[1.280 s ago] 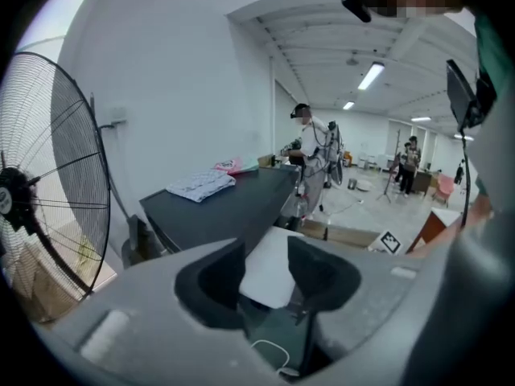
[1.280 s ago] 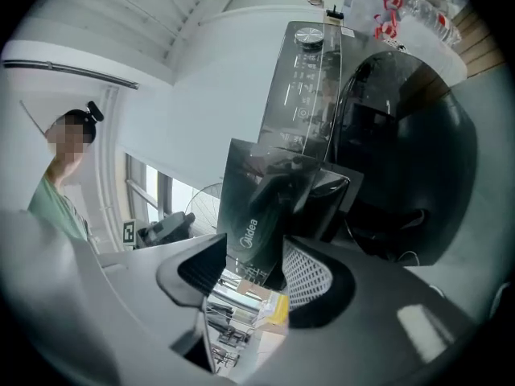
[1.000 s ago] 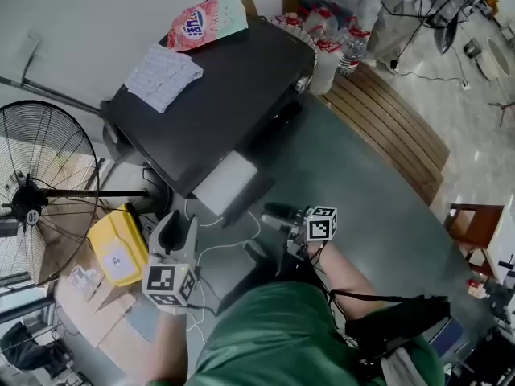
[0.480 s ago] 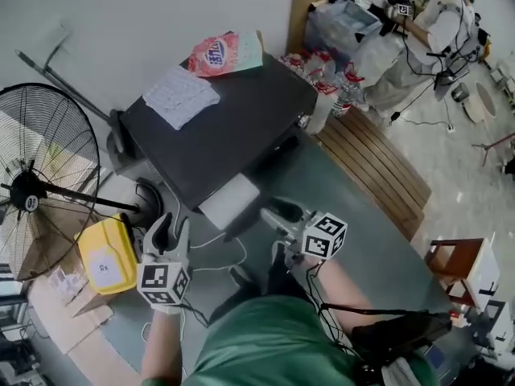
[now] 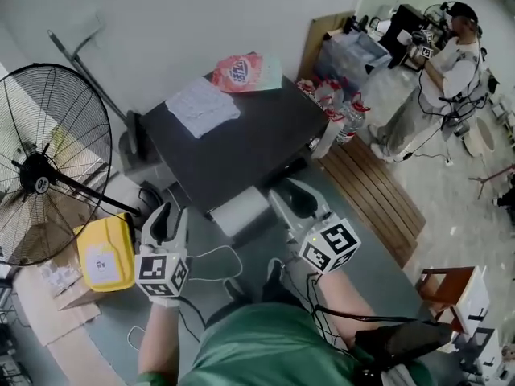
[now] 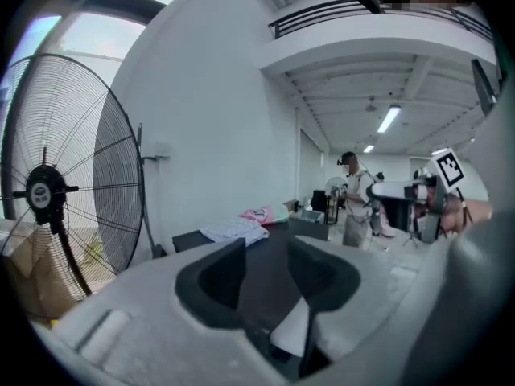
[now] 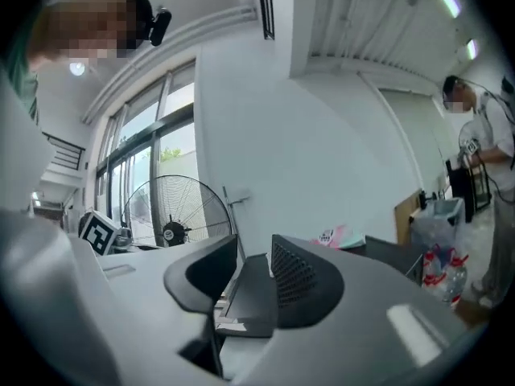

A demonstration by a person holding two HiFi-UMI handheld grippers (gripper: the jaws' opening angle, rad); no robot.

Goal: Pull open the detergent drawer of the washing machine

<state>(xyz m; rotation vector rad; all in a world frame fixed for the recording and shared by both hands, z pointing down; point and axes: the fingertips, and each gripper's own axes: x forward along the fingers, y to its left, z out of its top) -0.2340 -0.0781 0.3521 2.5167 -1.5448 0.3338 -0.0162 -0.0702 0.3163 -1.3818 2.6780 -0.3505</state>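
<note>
The washing machine (image 5: 241, 139) has a dark top, and its white detergent drawer (image 5: 240, 210) sticks out of the front edge. My left gripper (image 5: 166, 217) hovers left of the drawer, open and empty. In the left gripper view the left gripper (image 6: 267, 260) points over the dark top with the drawer (image 6: 293, 333) low between the jaws. My right gripper (image 5: 290, 193) is just right of the drawer, apart from it. Its jaws have just been closing with nothing between them; a gap still shows in the right gripper view, where the right gripper (image 7: 253, 268) points level at the machine.
A pink detergent bag (image 5: 241, 71) and a white cloth (image 5: 201, 103) lie on the machine. A standing fan (image 5: 40, 167) and a yellow container (image 5: 103, 253) are at the left. Bottles (image 5: 338, 103) and wooden slats (image 5: 378, 191) are at the right; a person (image 5: 442, 55) stands beyond. Cables (image 5: 217, 256) trail below.
Both grippers have risen toward the machine's front edge. The right one climbed more, rolled over, and its jaws narrowed. The drawer stays out as before.
</note>
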